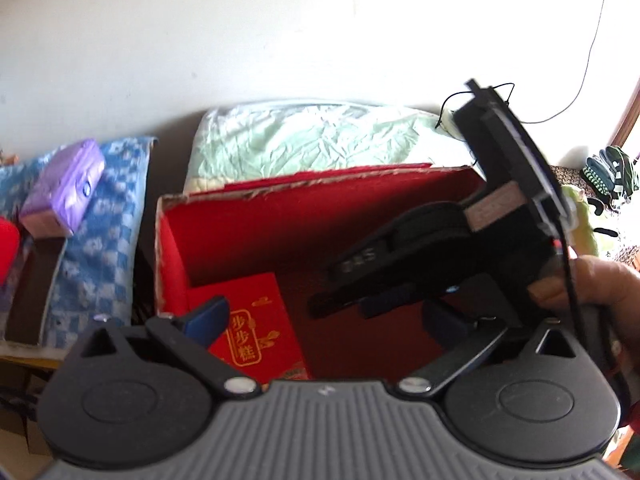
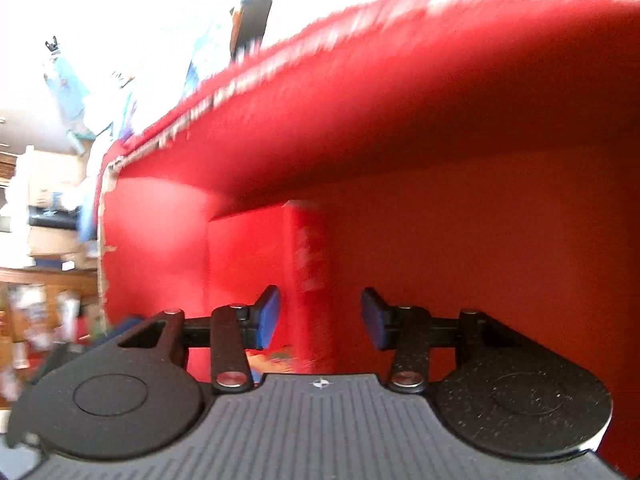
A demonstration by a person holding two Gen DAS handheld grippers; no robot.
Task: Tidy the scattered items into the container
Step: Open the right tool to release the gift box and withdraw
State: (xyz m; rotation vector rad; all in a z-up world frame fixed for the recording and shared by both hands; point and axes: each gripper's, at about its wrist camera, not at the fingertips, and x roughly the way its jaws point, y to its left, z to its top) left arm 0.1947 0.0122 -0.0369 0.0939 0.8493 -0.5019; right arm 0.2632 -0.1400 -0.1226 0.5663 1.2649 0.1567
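plain white wall point(image 1: 200, 40); a thin dark cable point(image 1: 592, 52) down it; pale green bedding point(image 1: 312, 140) below

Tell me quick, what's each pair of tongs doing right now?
Left tongs: open, empty, above the red cardboard box.
Right tongs: open, empty, inside that box.

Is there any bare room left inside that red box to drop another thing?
Yes. The red box floor is bare between the red packet in its left front corner and the right wall, though the right hand-held gripper currently reaches into that stretch, open and empty. Left of the box is crowded: a purple packet sits on the checked cloth.
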